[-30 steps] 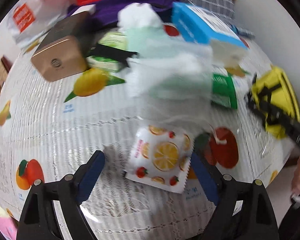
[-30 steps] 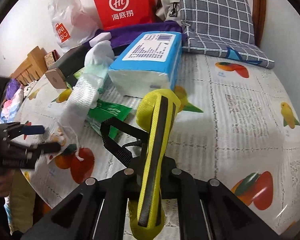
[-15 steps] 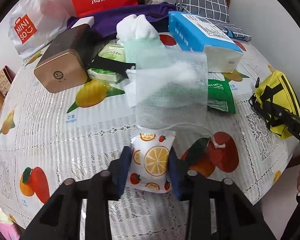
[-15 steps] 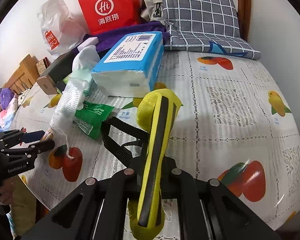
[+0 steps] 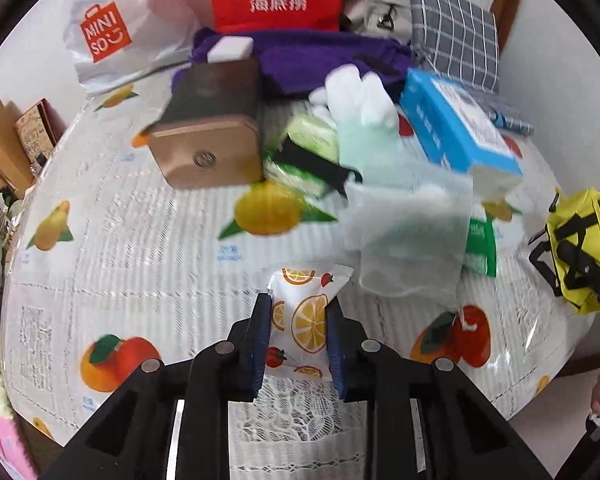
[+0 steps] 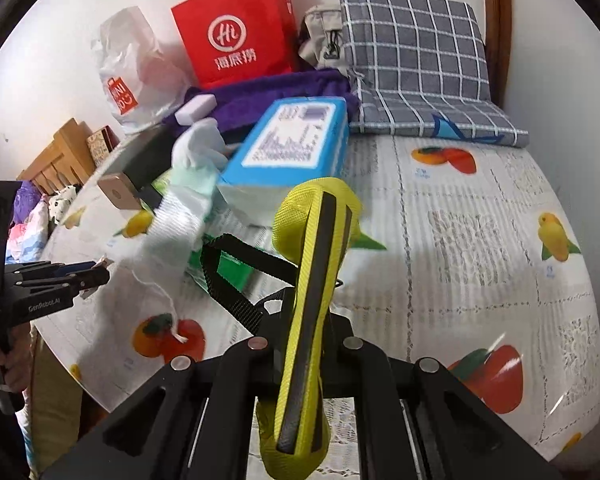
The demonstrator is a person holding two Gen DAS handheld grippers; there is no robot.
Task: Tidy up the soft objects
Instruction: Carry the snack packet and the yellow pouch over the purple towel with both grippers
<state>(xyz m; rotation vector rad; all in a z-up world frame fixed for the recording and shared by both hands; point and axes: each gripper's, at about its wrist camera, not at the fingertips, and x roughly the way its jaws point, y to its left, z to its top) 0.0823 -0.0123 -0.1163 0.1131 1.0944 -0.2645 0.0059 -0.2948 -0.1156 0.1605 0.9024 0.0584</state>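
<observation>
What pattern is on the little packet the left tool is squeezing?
Orange slices and strawberries on the small white packet, clearest in the left wrist view.

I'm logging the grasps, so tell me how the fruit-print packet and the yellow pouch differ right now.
The fruit-print packet is white with orange slices and strawberries; the yellow pouch is plain yellow with a black stripe and black strap. The packet is glossy and flat; the pouch is woven fabric, and looks bulkier. The left tongs grip the packet, the right tongs grip the pouch. Both stand upright, clamped.

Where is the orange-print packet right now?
Left wrist view, bottom centre: the orange-print packet is clamped in the left gripper, near the mesh bag.
</observation>
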